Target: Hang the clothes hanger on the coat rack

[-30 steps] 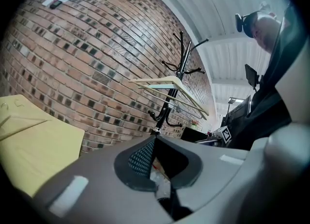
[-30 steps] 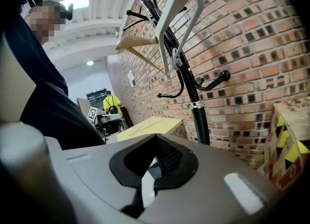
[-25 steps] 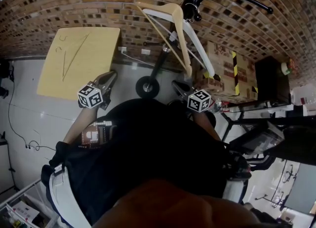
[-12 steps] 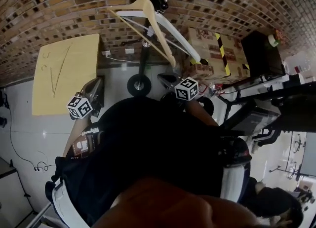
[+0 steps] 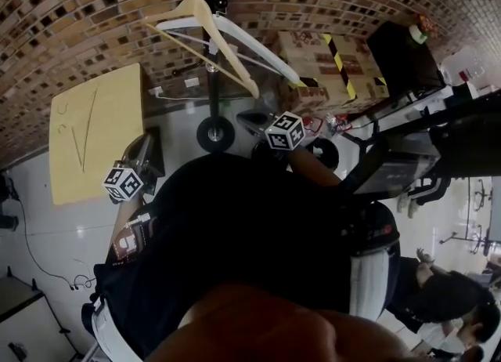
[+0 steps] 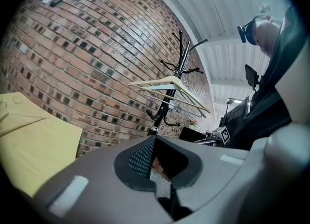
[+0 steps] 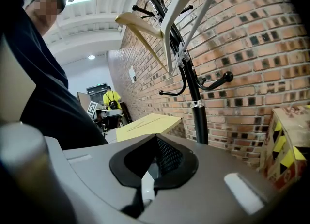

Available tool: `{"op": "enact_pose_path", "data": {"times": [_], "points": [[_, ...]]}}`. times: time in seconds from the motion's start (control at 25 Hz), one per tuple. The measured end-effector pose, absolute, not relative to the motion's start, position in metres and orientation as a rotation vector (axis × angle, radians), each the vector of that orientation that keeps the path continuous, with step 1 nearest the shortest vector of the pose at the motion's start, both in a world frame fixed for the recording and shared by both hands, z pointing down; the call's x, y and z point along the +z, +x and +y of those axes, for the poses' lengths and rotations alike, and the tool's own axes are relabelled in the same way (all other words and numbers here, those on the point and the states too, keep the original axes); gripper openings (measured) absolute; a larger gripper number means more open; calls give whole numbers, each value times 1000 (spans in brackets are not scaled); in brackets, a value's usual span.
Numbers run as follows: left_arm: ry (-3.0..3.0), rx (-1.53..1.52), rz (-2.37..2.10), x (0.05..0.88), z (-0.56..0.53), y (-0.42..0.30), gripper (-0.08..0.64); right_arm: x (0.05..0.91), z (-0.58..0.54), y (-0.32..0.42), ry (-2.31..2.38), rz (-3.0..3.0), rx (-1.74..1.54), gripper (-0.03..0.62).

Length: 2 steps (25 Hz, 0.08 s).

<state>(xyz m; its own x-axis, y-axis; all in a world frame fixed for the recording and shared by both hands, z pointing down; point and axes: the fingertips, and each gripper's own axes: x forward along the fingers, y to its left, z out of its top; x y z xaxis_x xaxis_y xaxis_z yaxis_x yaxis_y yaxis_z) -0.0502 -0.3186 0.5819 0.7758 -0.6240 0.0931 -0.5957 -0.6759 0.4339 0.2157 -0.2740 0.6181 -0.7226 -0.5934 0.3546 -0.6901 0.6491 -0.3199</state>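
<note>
Hanging from the coat rack are a wooden hanger and a white hanger. Left claw and right claw sit clenched, empty, well apart from it. Task looks done; nothing remains but lowering both.

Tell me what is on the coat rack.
A wooden hanger and a white hanger hang high on the rack. Their hooks are covered by its black head, so which prong carries them cannot be seen.
</note>
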Motion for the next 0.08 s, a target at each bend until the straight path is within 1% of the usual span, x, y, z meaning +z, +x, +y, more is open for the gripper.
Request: {"op": "enact_pose_path", "data": {"times": [0.08], "points": [[2523,-94,-924,581,-318,-50,2,618,-274,215,1039,-2652,645,12]]}}
